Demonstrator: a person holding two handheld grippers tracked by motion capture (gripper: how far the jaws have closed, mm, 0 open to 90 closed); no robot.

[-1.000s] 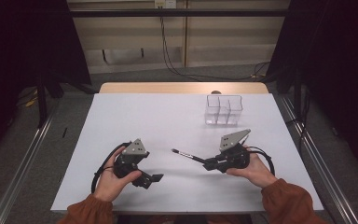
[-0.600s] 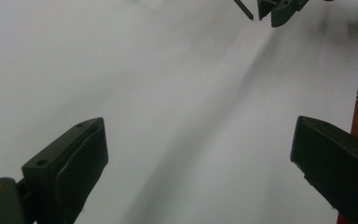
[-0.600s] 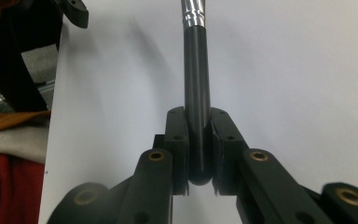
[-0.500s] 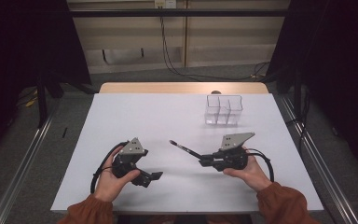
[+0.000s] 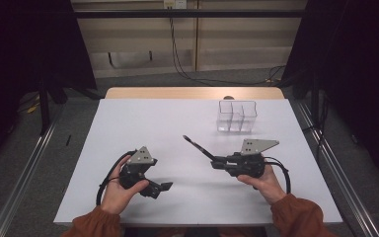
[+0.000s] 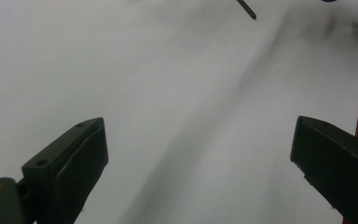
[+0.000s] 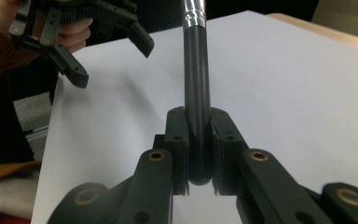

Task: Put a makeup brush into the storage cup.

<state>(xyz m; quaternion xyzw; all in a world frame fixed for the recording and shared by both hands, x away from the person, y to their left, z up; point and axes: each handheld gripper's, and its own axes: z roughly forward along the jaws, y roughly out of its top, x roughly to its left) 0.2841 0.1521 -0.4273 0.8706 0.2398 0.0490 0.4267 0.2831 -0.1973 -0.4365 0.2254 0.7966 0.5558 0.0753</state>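
Near edge of the white table (image 5: 177, 123): 2 hands in orange sleeves come in, 1 gripper each. Left gripper (image 5: 160, 187) sits low over the near-left part of the table, jaws spread wide with nothing between them; in the left gripper view both black jaws stand far apart over bare white surface. Right gripper (image 5: 216, 163) is at near-right, pointing left toward table centre, jaws clenched on the butt end of a thin black brush (image 5: 200, 148). In the right gripper view the dark handle (image 7: 196, 84) sits tight between the 2 pads and runs straight away to a silver ferrule. Brush angles up-left, tip off the surface, cannot tell bristle detail. Farther back, right of centre, stands a clear plastic organizer (image 5: 237, 117) with compartments, well apart from the brush tip
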